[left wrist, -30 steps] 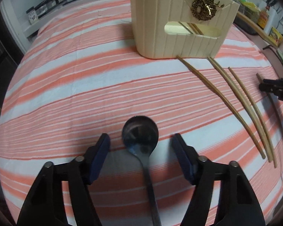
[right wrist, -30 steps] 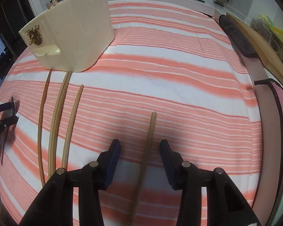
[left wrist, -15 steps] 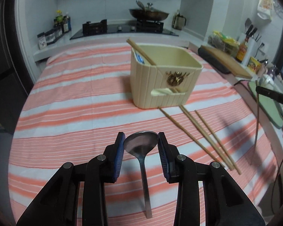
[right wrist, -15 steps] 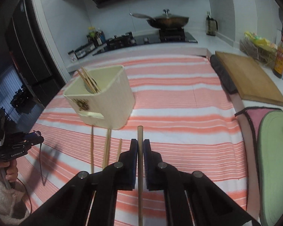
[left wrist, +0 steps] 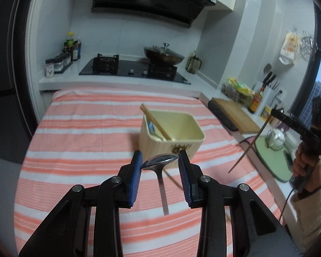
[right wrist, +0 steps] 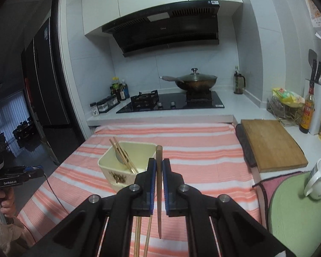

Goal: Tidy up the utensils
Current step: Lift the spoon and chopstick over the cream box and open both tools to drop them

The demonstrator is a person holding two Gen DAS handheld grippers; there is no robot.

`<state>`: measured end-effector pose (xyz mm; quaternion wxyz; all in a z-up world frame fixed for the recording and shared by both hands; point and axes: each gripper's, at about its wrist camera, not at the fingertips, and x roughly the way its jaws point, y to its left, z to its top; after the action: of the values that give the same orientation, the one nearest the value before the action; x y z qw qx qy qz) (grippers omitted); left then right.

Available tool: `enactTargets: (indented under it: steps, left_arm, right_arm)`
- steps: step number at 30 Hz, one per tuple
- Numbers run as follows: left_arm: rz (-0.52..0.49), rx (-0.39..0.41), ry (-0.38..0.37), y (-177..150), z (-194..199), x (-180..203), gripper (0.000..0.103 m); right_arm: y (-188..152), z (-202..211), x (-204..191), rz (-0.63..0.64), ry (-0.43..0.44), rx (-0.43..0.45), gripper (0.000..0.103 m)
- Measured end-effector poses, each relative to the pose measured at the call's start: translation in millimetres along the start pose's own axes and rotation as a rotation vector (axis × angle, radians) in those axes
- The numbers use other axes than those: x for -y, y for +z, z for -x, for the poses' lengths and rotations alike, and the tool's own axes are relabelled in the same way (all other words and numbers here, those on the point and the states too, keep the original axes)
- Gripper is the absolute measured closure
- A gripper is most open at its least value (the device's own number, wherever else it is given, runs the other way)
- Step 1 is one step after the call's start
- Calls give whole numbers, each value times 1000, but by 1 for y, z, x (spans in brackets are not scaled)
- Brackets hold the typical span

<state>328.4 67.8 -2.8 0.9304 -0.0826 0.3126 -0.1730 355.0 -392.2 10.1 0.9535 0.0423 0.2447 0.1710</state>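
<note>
Lifted clear of the striped cloth (left wrist: 79, 132) since a second ago, when both utensils lay flat between open jaws. Left gripper (left wrist: 160, 167) now pinched on the spoon (left wrist: 159, 160) across its bowl, jaws still a bowl's width apart, handle hanging down and toward the near side. Right gripper (right wrist: 158, 169) nearly closed, clamped on a single chopstick (right wrist: 159, 184) close to its thick end, thin end dangling near.

Outward from the left gripper: cream holder (left wrist: 171, 132) just beyond, near the middle of the cloth, already holding two chopsticks (left wrist: 154, 122) and another spoon against its left wall. More loose chopsticks (right wrist: 143, 235) on the cloth near the right gripper. Cutting board (right wrist: 269, 143) well off to the right; wok (right wrist: 194, 81) on the far stove.

Judged on handling: spoon stiff, smooth metal, likely slippery and prone to pivot when pinched across the curved bowl; neck or handle probably a surer hold. Chopstick light, rigid, round, apt to roll or swing; grip near the thick end leaves a long free tail, so lowering thin end first into the holder looks sensible.
</note>
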Motion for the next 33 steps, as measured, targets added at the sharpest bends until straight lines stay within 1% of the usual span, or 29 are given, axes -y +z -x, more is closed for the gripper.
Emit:
enactTargets:
  steps: [2, 4, 7, 9, 11, 12, 13, 15, 18, 20, 22, 25, 26, 27, 28, 29, 30, 32, 33]
  left_arm:
    - [4, 68, 7, 30, 6, 3, 69]
    - [9, 138, 33, 58, 7, 6, 69]
    - [27, 230, 76, 93, -7, 11, 69]
    - [29, 256, 105, 105, -27, 12, 69]
    - [40, 222, 116, 111, -58, 13, 69]
    - [43, 186, 119, 112, -75, 13, 69]
    - [44, 143, 122, 111, -91, 13, 69]
    - [40, 32, 125, 108, -128, 11, 69]
    - [32, -106, 131, 96, -175, 7, 69]
    - [29, -161, 140, 86, -196, 5, 69]
    - [38, -195, 144, 78, -209, 3, 69]
    - [69, -225, 138, 70, -221, 1, 67]
    - [80, -225, 137, 68, -222, 1, 66]
    - [90, -223, 127, 67, -221, 1, 61]
    - [100, -223, 117, 66, -219, 1, 50]
    - [104, -217, 104, 65, -214, 1, 46]
    - [96, -211, 96, 63, -208, 1, 40]
    - [52, -209, 101, 56, -188, 2, 36]
    - [29, -216, 109, 49, -179, 3, 31]
  right_arm:
    - [28, -7, -4, 37, -11, 41, 97]
    - [55, -16, -11, 62, -15, 92, 97]
    - [86, -29, -24, 79, 0, 164, 97]
    - [97, -40, -34, 79, 23, 199, 97]
    - [100, -59, -45, 93, 51, 195, 97]
    - [100, -71, -51, 107, 63, 169, 97]
    - [97, -86, -57, 123, 63, 125, 97]
    - [89, -119, -69, 168, 51, 14, 97]
    - [72, -165, -81, 226, 31, -141, 97]
    - [61, -189, -83, 237, 37, -216, 97]
    - [50, -205, -82, 229, 39, -257, 97]
    - [38, -220, -77, 186, 64, -284, 95]
    - [36, -223, -76, 164, 78, -284, 92]
    - [34, -226, -74, 144, 90, -283, 86]
    - [34, -225, -72, 119, 101, -270, 68]
    - [33, -221, -69, 98, 104, -244, 57]
    - [32, -213, -67, 83, 101, -213, 57]
    - [31, -196, -59, 65, 109, -188, 57]
    - [27, -182, -54, 59, 114, -181, 57]
